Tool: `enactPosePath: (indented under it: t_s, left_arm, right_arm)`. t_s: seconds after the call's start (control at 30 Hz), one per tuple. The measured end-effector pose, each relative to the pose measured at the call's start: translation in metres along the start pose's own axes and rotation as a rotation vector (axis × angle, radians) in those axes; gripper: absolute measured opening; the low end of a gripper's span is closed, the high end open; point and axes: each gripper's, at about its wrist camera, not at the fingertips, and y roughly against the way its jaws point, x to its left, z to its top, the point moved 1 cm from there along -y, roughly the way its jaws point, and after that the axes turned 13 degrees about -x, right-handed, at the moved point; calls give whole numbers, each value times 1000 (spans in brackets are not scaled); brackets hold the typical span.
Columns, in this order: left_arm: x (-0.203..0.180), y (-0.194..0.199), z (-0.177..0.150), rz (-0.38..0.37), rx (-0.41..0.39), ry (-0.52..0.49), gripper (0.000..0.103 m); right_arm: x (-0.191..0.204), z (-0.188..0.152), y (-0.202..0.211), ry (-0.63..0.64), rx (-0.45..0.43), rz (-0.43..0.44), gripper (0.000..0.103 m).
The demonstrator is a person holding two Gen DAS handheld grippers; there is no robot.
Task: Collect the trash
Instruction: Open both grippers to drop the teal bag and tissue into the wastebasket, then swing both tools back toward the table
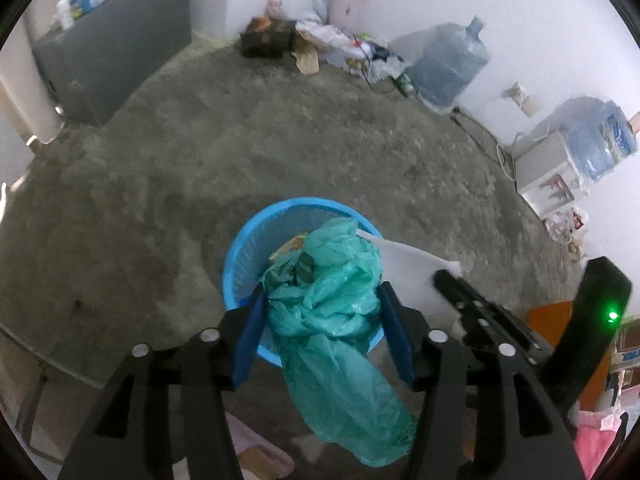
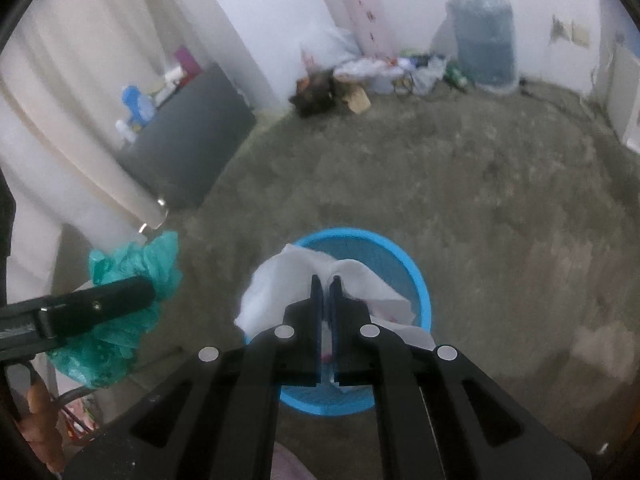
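A blue mesh waste basket (image 1: 248,240) stands on the concrete floor; it also shows in the right wrist view (image 2: 416,280). My left gripper (image 1: 322,292) is shut on a crumpled green plastic bag (image 1: 332,300) and holds it over the basket's near rim, with the bag's tail hanging down outside. The bag also shows at the left of the right wrist view (image 2: 132,264). My right gripper (image 2: 327,280) is shut on a white paper sheet (image 2: 280,284) above the basket. That sheet shows in the left wrist view (image 1: 408,272) beside the right gripper's black finger (image 1: 472,304).
Trash bags and a dark box (image 1: 268,36) are piled against the far wall. Two large water bottles (image 1: 448,60) stand at the right, near a white box (image 1: 548,172). A dark cabinet (image 1: 116,44) stands at the left. A pink cloth (image 1: 256,448) lies below me.
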Motion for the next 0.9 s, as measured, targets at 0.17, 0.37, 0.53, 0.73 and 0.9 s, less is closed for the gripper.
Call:
enactPosePath:
  t_s: [0.17,0.37,0.53,0.73,0.9]
  left_arm:
    - [-4,-17,-2,13,30,-7,69]
    - [-6,-14,-1,15,9,-27,72]
    - [-7,-4,-1,31,-18,-35,72]
    - [-9,22,-6,39,-54,-65,72]
    - [-1,56,-6,38,-105,-56,72]
  right_arm:
    - [-13,-12,-15,-32,46,-28,38]
    - [-16,-15,-5,-34,39,-38,47]
    - [-18,-9,-4,-30,19,-34,48]
    - [-8,-5,17,16,-17,-16,53]
    - [8,-1,38,64,-39,0,53]
